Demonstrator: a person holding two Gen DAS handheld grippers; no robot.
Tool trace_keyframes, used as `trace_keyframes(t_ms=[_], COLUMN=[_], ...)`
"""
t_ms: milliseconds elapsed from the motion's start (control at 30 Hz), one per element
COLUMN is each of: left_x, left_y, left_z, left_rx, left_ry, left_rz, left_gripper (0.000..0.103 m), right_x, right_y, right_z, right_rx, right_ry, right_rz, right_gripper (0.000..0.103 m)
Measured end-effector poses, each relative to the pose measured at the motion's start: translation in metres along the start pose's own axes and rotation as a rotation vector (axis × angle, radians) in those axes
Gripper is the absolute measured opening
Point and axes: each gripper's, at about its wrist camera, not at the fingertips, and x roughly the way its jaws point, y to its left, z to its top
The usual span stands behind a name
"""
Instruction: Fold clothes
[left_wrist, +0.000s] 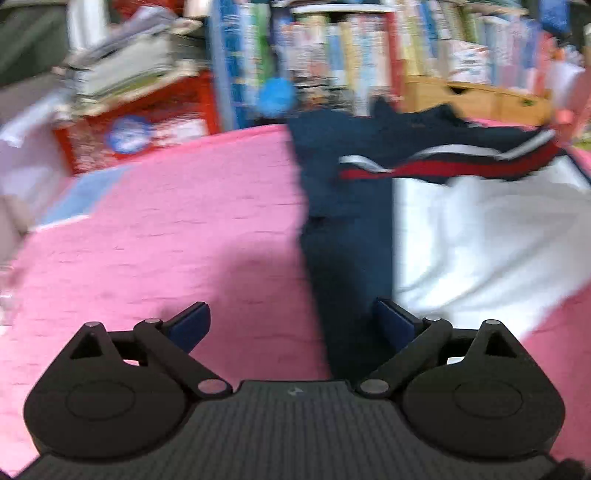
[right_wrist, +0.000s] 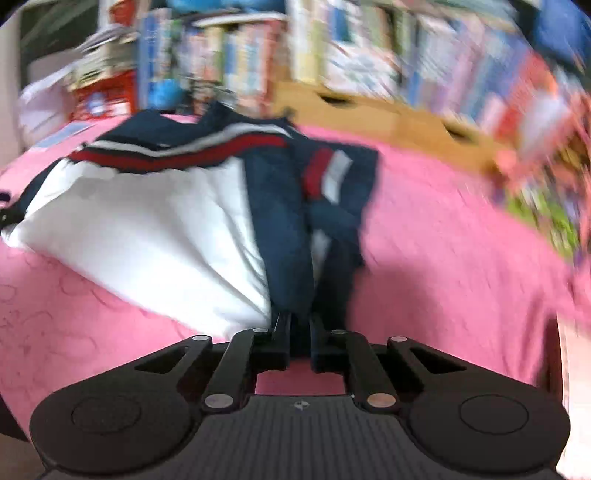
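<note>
Right hand-held gripper: clenching on the navy edge of the navy, white and red-striped fabric jacket at lower centre of its frame, likely so that side can be carried over.
Left hand-held gripper: hanging released, jaws wide, its right blue pad just beside the navy strip, holding nothing.
Jacket: lying spread on the pink quilted bed cover, white panel up, sleeve bunched at centre right of the right view.
Background: blurred bookshelf filling the top.
</note>
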Motion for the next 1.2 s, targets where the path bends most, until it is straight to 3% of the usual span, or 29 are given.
trace_keyframes(t_ms=[100, 200, 267, 333, 367, 533, 633, 700, 733, 767, 833, 933, 1000, 1033, 1067, 1133, 1200], left_x=[-0.008, -0.018, -0.018, -0.006, 0.003, 0.069, 0.071, 0.061, 0.055, 0.049, 0.050, 0.051, 0.052, 0.052, 0.052, 0.056, 0.057], left_y=[0.013, 0.020, 0.019, 0.010, 0.003, -0.023, -0.026, -0.027, -0.027, -0.028, -0.027, -0.026, -0.025, -0.025, -0.025, -0.028, -0.038], left_z=[0.001, 0.016, 0.032, 0.047, 0.054, 0.069, 0.065, 0.063, 0.062, 0.061, 0.063, 0.066, 0.068, 0.069, 0.070, 0.071, 0.070], left_rx=[-0.029, -0.065, -0.093, -0.094, -0.090, -0.070, -0.076, -0.070, -0.067, -0.064, -0.074, -0.089, -0.100, -0.105, -0.110, -0.104, -0.068], left_ry=[-0.007, -0.085, -0.134, -0.158, -0.165, 0.001, -0.036, -0.087, -0.105, -0.123, -0.125, -0.128, -0.130, -0.131, -0.132, -0.125, -0.133], left_rz=[-0.002, -0.119, -0.214, -0.256, -0.259, -0.185, -0.191, -0.191, -0.192, -0.194, -0.194, -0.195, -0.196, -0.196, -0.196, -0.194, -0.173], left_gripper=[0.095, 0.095, 0.100, 0.103, 0.103, 0.103, 0.101, 0.079, 0.061, 0.051, 0.047, 0.048, 0.060, 0.079, 0.089, 0.089, 0.080], right_x=[-0.010, -0.023, -0.027, -0.027, -0.019, 0.045, 0.081, 0.102, 0.105, 0.109, 0.106, 0.082, 0.066, 0.063, 0.059, 0.056, 0.062], right_y=[-0.021, -0.028, -0.029, -0.022, -0.012, 0.030, 0.048, 0.058, 0.061, 0.064, 0.070, 0.077, 0.079, 0.076, 0.072, 0.064, 0.057], right_z=[-0.012, -0.011, 0.001, 0.016, 0.028, 0.082, 0.100, 0.105, 0.101, 0.098, 0.089, 0.074, 0.065, 0.067, 0.068, 0.073, 0.082], right_rx=[0.059, 0.067, 0.087, 0.074, 0.038, -0.079, -0.105, -0.115, -0.104, -0.093, -0.102, -0.168, -0.209, -0.196, -0.184, -0.148, -0.100], right_ry=[0.028, -0.005, -0.072, -0.142, -0.172, -0.219, -0.196, -0.170, -0.152, -0.135, -0.127, -0.142, -0.155, -0.164, -0.172, -0.187, -0.207], right_rz=[-0.031, -0.042, -0.003, 0.026, 0.039, 0.050, 0.032, 0.033, 0.052, 0.070, 0.096, 0.116, 0.126, 0.127, 0.129, 0.132, 0.133], right_gripper=[0.011, 0.017, 0.028, 0.058, 0.063, 0.100, 0.102, 0.098, 0.082, 0.075, 0.049, 0.029, 0.028, 0.028, 0.029, 0.047, 0.063])
